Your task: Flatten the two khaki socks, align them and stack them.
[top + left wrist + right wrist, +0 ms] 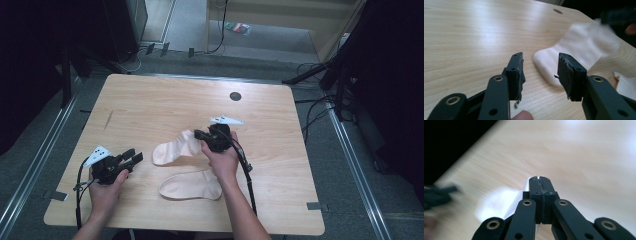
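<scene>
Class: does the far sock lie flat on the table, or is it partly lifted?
Partly lifted: right gripper pinches far sock's cuff; toe rests on table.

This looks like a lab or recording studio set up for filming handwork, not a home. A bare light-wood table (150, 100) with a round cable hole (235, 96) stands on grey carpet (280, 42), flanked by metal floor rails (30, 170). Black stands (320, 72) and loose cables (320, 112) crowd the dark edges, and tape marks (314, 205) sit at the table's corners. A pale wooden platform (300, 17) rises at the back.
</scene>
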Demonstrator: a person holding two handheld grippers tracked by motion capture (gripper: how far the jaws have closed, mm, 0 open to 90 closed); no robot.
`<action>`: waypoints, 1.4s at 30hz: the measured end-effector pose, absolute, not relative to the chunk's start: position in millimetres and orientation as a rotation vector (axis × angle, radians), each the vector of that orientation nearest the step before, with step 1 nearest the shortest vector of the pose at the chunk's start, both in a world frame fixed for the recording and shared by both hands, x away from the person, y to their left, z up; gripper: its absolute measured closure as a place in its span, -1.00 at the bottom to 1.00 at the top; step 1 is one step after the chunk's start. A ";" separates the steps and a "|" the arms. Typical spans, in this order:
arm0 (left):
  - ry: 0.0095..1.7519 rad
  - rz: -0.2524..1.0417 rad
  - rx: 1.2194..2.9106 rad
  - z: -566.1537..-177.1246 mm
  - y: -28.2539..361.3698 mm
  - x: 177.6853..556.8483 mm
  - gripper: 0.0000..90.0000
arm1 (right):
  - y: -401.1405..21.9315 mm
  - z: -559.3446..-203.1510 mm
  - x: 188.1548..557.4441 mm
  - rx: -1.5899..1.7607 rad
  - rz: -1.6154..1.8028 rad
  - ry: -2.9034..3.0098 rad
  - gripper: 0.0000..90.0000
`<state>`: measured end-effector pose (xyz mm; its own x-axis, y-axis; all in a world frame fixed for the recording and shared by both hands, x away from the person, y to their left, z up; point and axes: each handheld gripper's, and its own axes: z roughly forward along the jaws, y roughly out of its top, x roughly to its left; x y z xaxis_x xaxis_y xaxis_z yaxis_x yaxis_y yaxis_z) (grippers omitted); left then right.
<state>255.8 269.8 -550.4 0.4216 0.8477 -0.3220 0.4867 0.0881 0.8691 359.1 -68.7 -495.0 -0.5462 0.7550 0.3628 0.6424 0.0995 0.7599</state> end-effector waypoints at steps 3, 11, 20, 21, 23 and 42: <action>1.231 0.408 1.583 -550.4 266.2 257.1 0.35 | -87.9 -528.5 363.3 1.473 1.292 2.266 1.00; 1.227 0.397 1.666 -537.0 246.7 271.9 0.36 | -115.8 -533.8 355.9 1.481 1.259 2.092 0.65; 1.247 0.364 1.761 -540.5 211.0 294.7 0.36 | -111.5 -541.0 352.6 1.431 1.189 2.180 0.45; 1.246 0.363 1.773 -541.2 206.9 296.4 0.35 | -110.1 -542.2 352.0 1.419 1.180 2.188 0.43; 1.241 0.351 1.781 -542.7 200.5 299.1 0.34 | -107.8 -543.6 350.6 1.401 1.175 2.199 0.41; 1.263 0.341 1.910 -549.4 181.4 309.7 0.97 | -99.8 -548.0 340.4 1.347 1.132 2.228 0.93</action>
